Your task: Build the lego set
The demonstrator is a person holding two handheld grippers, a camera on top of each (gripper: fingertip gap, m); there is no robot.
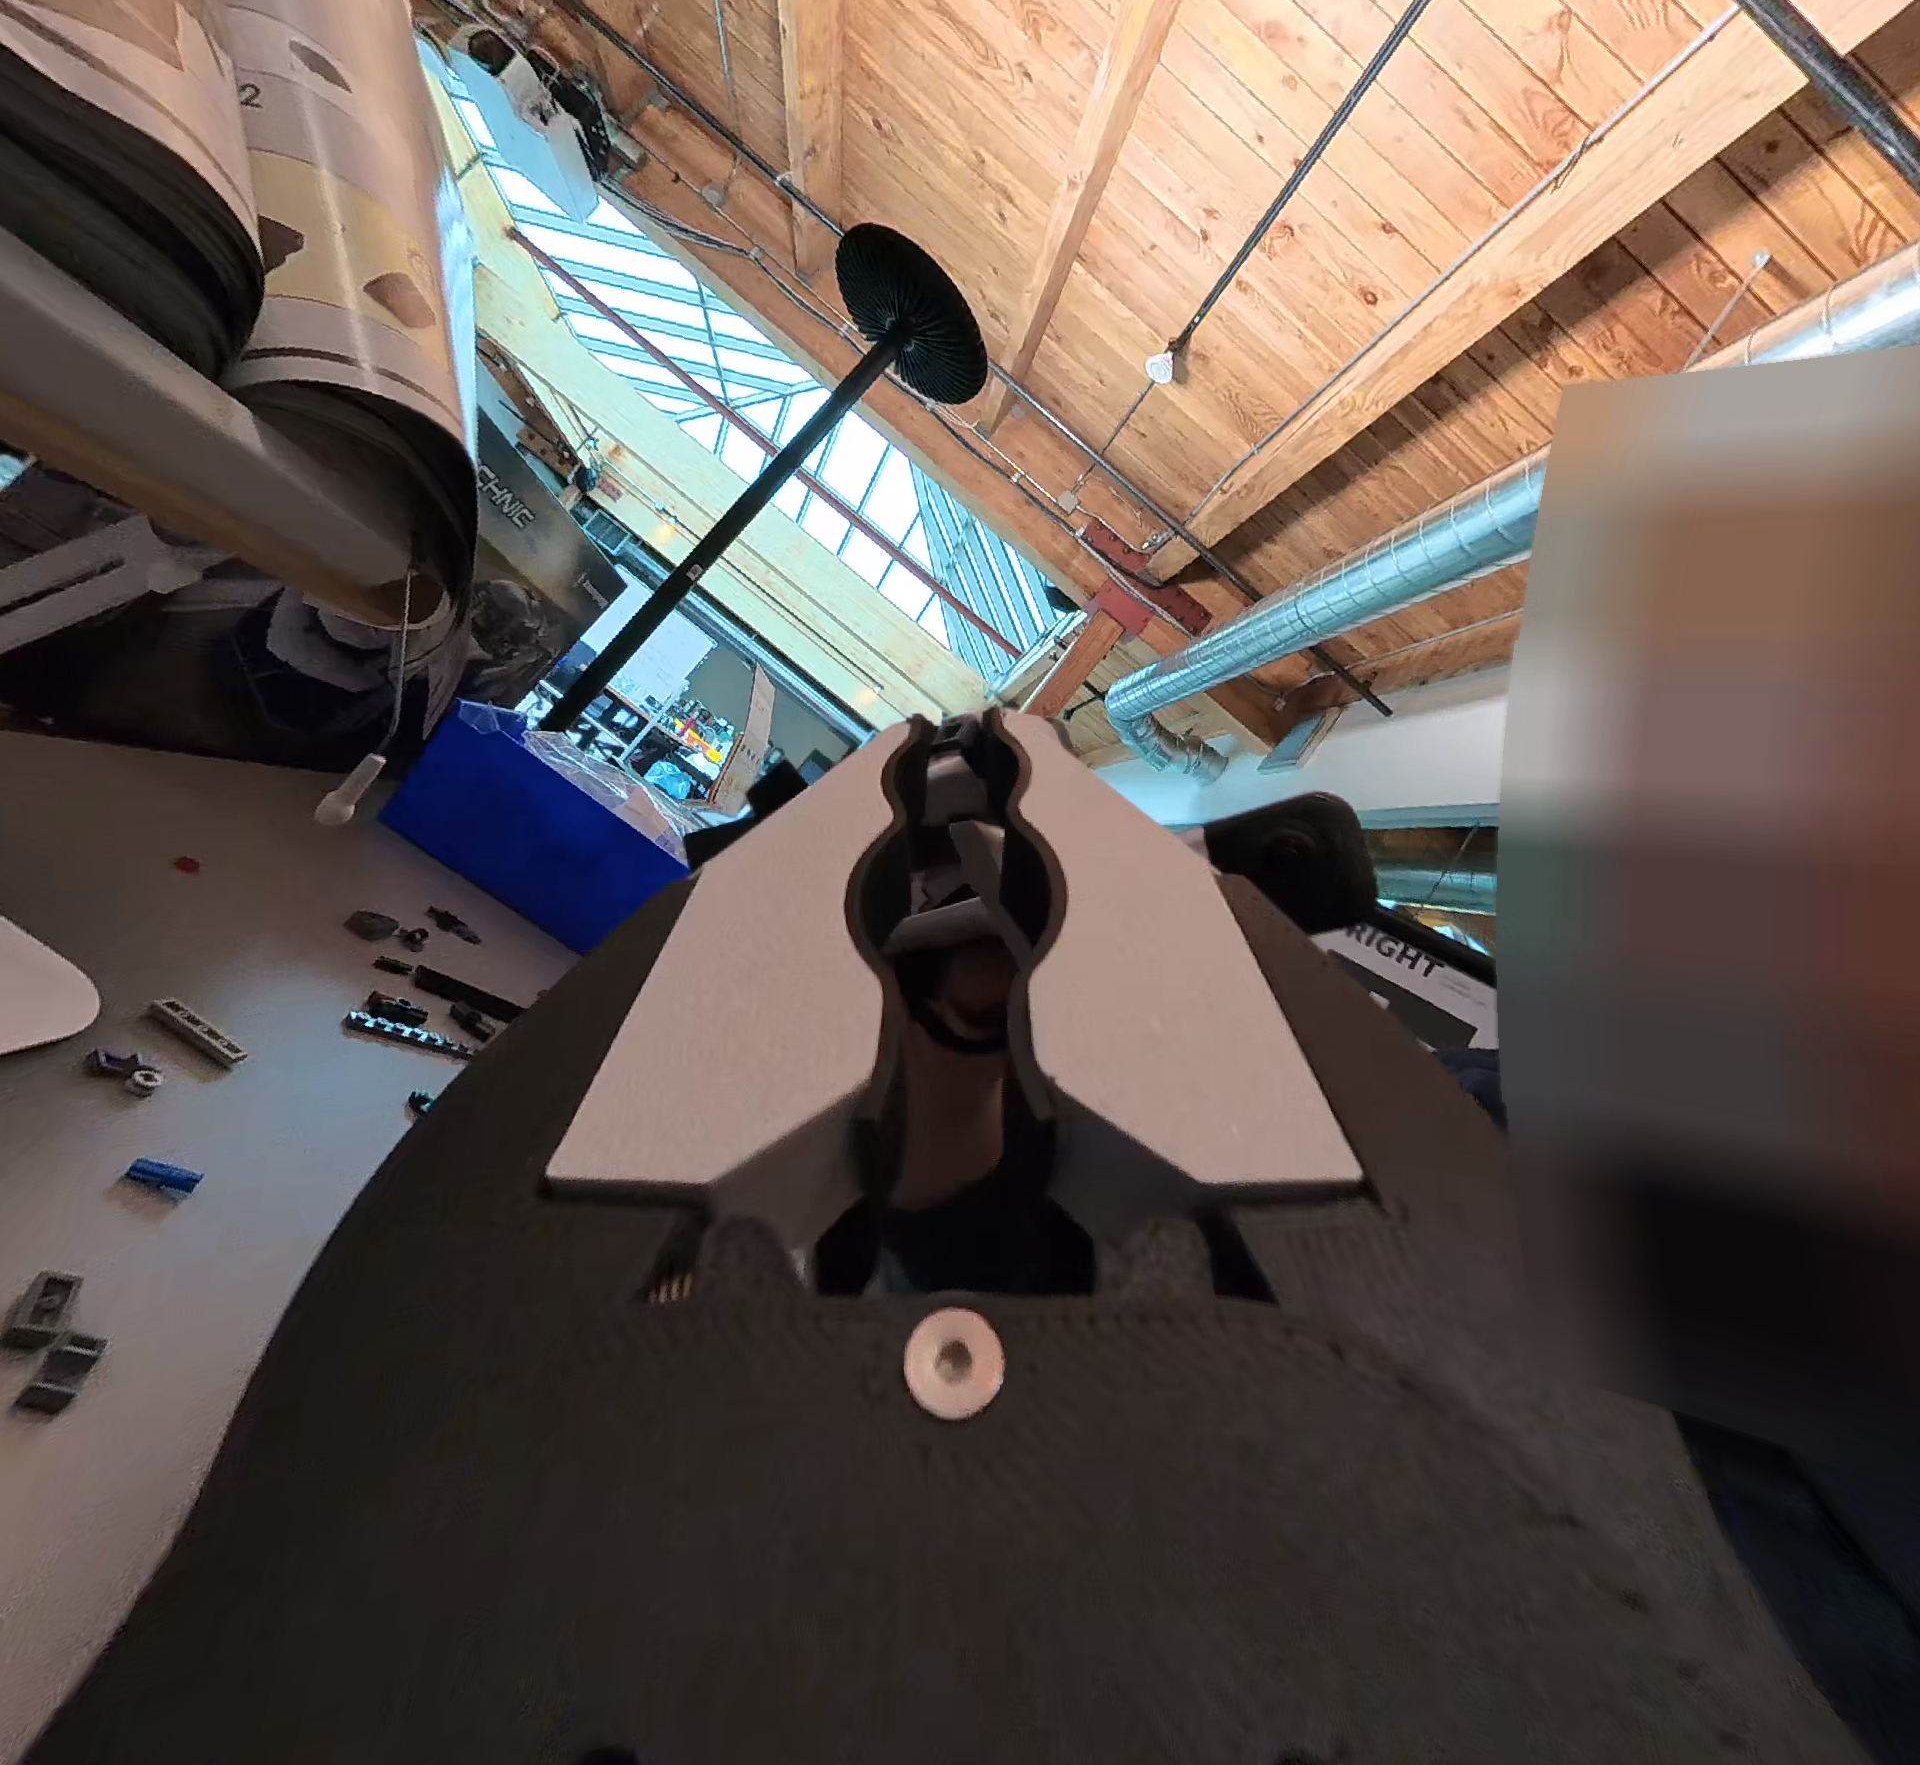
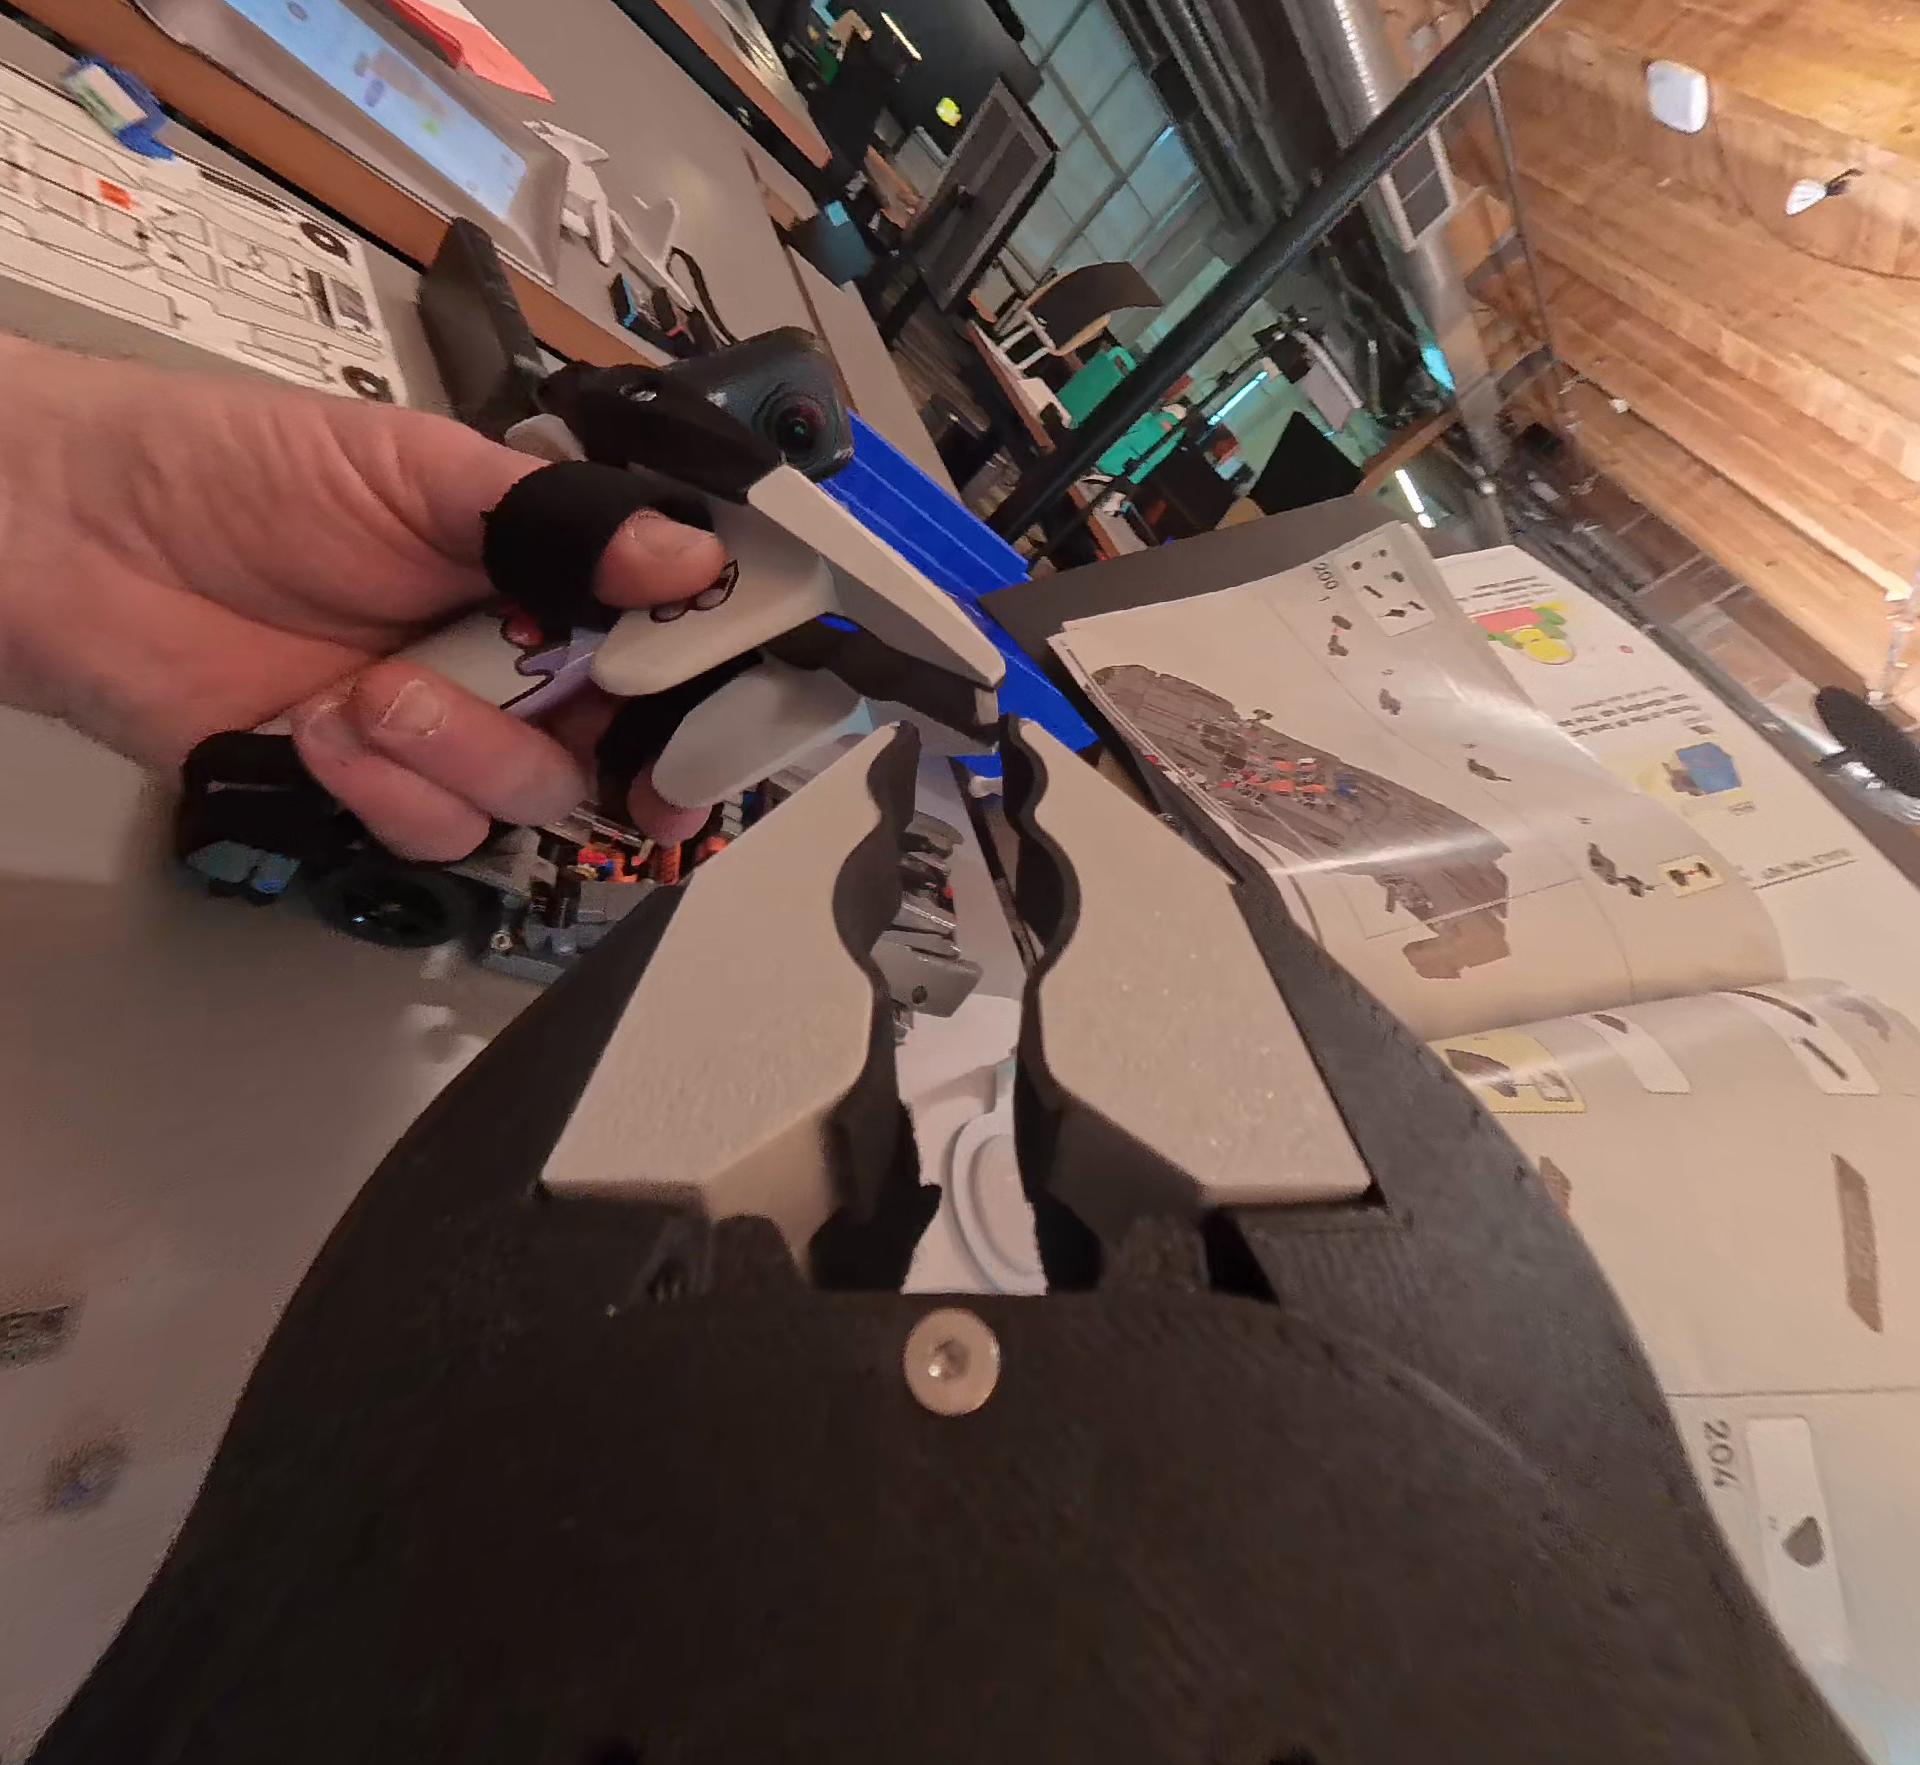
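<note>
Between the nearly closed left tongs (image 1: 956, 728) sits a grey lego piece (image 1: 951, 785); right tongs (image 2: 961, 728) slightly open, empty.

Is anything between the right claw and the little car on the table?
Yes. The left gripper and the hand holding it hang over the car, close against the right gripper's tips.
</note>
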